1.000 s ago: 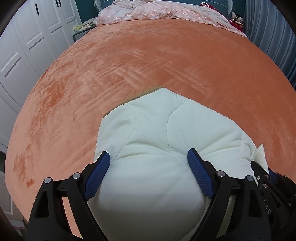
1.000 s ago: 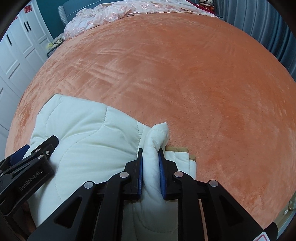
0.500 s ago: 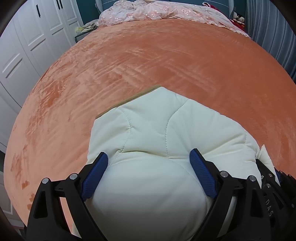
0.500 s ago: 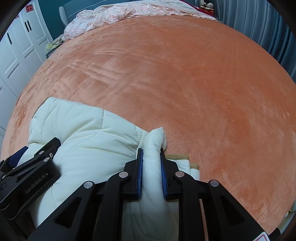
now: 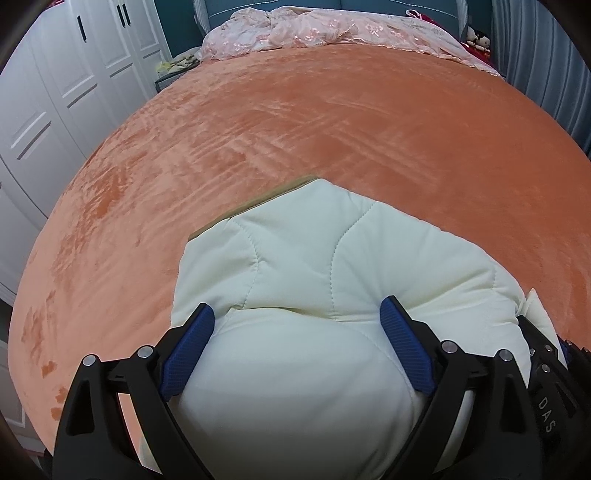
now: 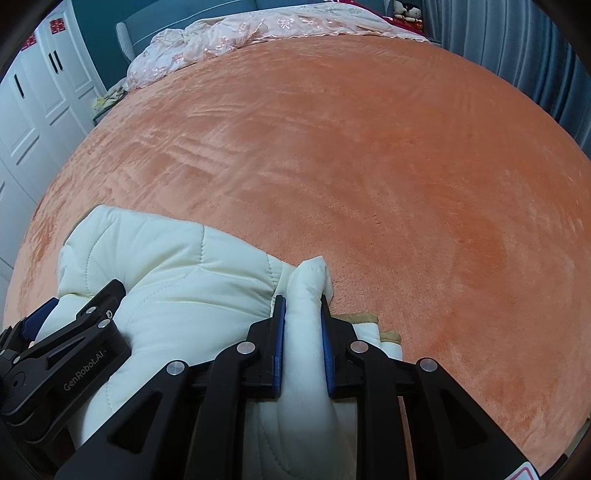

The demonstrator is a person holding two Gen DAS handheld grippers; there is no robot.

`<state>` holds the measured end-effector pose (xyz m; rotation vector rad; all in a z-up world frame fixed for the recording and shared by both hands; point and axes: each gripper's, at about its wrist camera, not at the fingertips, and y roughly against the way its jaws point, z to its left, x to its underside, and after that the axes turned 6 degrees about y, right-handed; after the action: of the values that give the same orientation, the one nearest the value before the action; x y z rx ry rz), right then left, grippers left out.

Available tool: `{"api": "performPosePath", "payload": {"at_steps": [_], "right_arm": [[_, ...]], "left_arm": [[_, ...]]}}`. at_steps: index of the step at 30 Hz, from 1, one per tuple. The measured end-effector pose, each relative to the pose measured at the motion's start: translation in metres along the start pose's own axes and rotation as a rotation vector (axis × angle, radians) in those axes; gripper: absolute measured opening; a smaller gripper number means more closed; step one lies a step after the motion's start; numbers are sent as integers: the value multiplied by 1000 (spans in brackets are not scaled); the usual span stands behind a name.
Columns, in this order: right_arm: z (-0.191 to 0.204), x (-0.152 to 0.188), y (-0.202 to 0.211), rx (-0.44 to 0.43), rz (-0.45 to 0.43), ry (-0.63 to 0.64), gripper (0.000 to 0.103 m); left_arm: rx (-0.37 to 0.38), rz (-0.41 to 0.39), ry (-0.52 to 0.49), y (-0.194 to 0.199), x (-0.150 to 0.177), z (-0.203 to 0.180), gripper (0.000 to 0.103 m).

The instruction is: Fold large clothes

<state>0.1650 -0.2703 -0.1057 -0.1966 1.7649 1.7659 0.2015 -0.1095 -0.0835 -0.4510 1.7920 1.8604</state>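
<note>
The cream quilted jacket (image 5: 325,280) lies bunched into a thick bundle at the near edge of the orange bedspread (image 5: 332,122), directly under both of my tools. A tan band (image 5: 258,201) edges its far side in the left wrist view; in the right wrist view I see the same tan trim (image 6: 364,318) poking out at the bundle's right end, just beside my right fingers.

My left gripper (image 5: 297,325) straddles a puffed mound of the jacket with its jaws spread wide. The blue pads (image 5: 404,354) lie against the padding on both sides and the fabric bulges up between them, so I read this as a wide grasp on the jacket. My right gripper (image 6: 301,308) is clenched narrowly on an upright fold of the jacket, whose tip (image 6: 314,269) sticks out past the fingers.

Only the right wrist view shows that narrow pinch, and it shows the left tool from outside, at lower left, its side lettered "GenRobot.AI". The left wrist view shows just a black edge of the right tool at lower right.

Beyond the jacket, the bedspread is bare up to a pink embroidered cover (image 5: 332,31) heaped at the far end. White wardrobe doors (image 5: 55,96) stand to the left, and grey-blue curtains (image 6: 517,48) hang to the right.
</note>
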Motion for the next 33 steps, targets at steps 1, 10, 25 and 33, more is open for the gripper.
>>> {"api": "performPosePath", "payload": {"at_steps": [1, 10, 25, 33], "right_arm": [[-2, 0, 0, -6, -2, -8, 20], [-50, -1, 24, -165, -36, -269, 23], [-11, 50, 115, -174, 58, -61, 26], [-2, 66, 105, -133, 116, 7, 25]], "left_arm": [[0, -1, 0, 0, 0, 0, 89], [81, 42, 33, 15, -6, 17, 89], [116, 146, 21, 100, 50, 65, 89], [93, 148, 9, 99, 68, 64, 92]]}}
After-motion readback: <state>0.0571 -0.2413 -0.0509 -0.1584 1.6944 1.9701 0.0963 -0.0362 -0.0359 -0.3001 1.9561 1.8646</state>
